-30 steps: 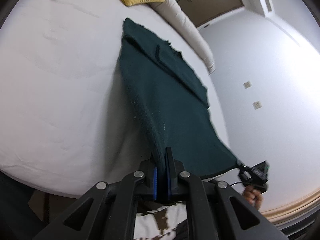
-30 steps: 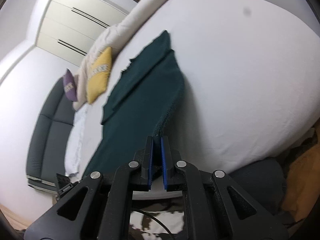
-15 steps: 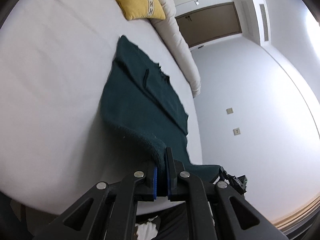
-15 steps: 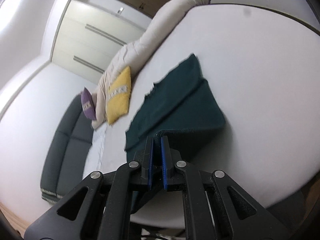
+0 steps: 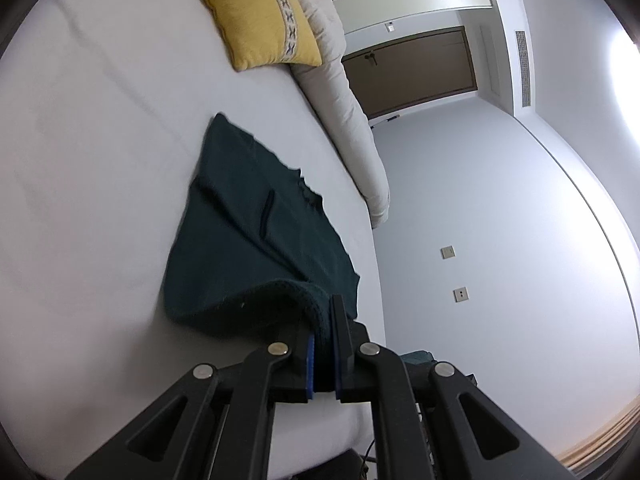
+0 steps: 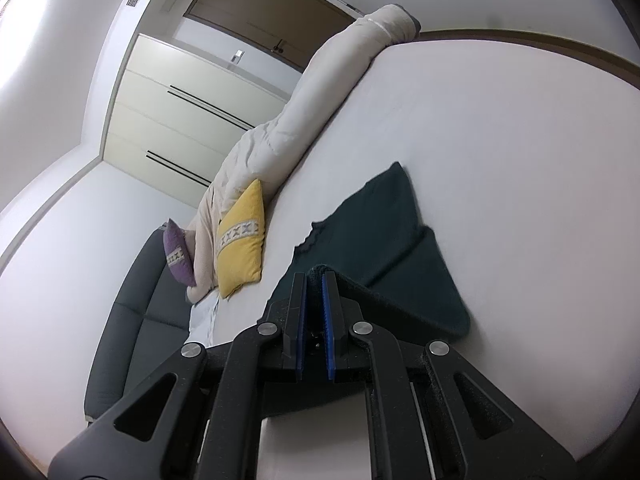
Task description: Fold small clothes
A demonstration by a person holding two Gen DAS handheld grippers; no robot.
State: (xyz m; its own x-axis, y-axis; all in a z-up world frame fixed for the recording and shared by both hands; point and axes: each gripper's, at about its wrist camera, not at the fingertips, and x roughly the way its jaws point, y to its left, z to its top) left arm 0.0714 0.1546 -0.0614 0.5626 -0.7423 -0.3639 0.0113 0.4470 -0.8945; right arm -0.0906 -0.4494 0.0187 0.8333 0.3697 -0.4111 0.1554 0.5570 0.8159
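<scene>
Pinching dark green garment [image 5: 256,240] edge, both grippers over bed [image 5: 100,160].

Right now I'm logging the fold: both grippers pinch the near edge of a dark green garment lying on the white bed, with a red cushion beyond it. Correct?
Not quite. The cushion is yellow, not red, as the left wrist view shows. The rest holds: the left gripper and right gripper each pinch the near edge of the dark green garment on the white bed.

Pale walls [image 5: 500,200] are catching bright light while a brown door [image 5: 416,72], cream wardrobe [image 6: 168,120], dark sofa [image 6: 136,312] and white bed [image 6: 520,160] bearing a yellow cushion [image 5: 256,16] are filling the room.
</scene>
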